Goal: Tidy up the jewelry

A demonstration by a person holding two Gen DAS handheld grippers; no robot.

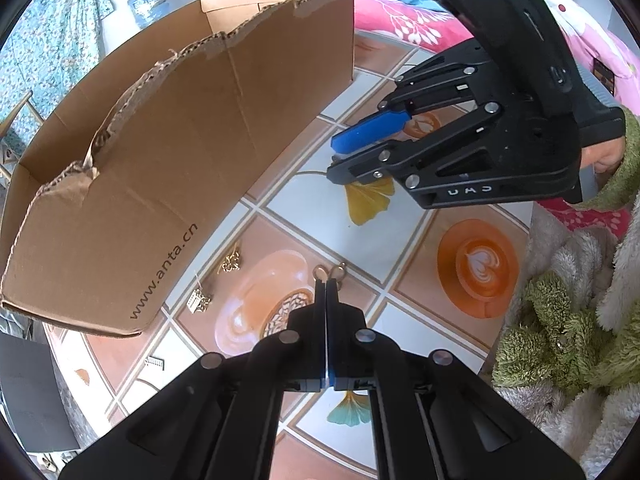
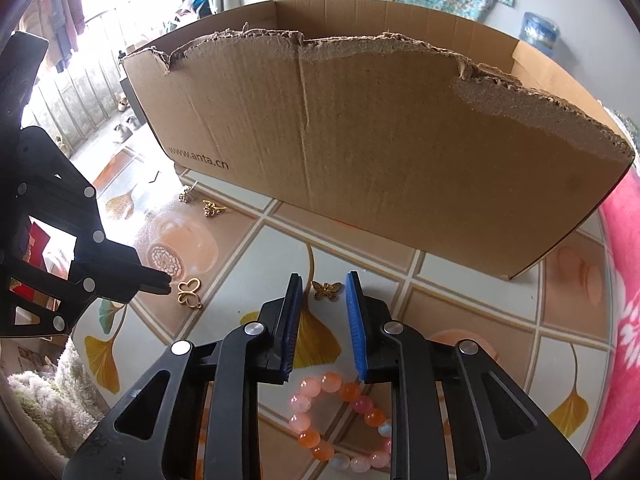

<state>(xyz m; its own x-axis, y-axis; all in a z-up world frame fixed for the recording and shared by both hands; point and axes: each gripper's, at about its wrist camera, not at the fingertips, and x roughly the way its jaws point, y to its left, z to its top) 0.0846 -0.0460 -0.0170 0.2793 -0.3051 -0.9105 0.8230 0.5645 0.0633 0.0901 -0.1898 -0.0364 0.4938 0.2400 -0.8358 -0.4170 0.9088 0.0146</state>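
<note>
My left gripper (image 1: 326,280) is shut, and the edge of a gold butterfly-outline pendant (image 1: 330,271) sticks out from its tips. The right wrist view shows the same pendant (image 2: 189,292) low over the table at the left gripper's tip (image 2: 168,283). My right gripper (image 2: 324,276) points down at the table with its blue pads (image 2: 294,312) apart. A small brass butterfly charm (image 2: 327,291) lies between them, untouched. A pink and orange bead bracelet (image 2: 340,412) lies under the right gripper's body. The left wrist view has the right gripper (image 1: 334,158) at upper right, over the table.
A torn-edged cardboard box (image 1: 180,140) (image 2: 380,152) stands along the back of the patterned table (image 1: 400,248). Small gold and silver pieces (image 1: 231,260) (image 1: 198,300) (image 2: 212,208) lie by its near wall. Green and white fleece (image 1: 560,340) and a pink blanket (image 2: 624,280) border the table.
</note>
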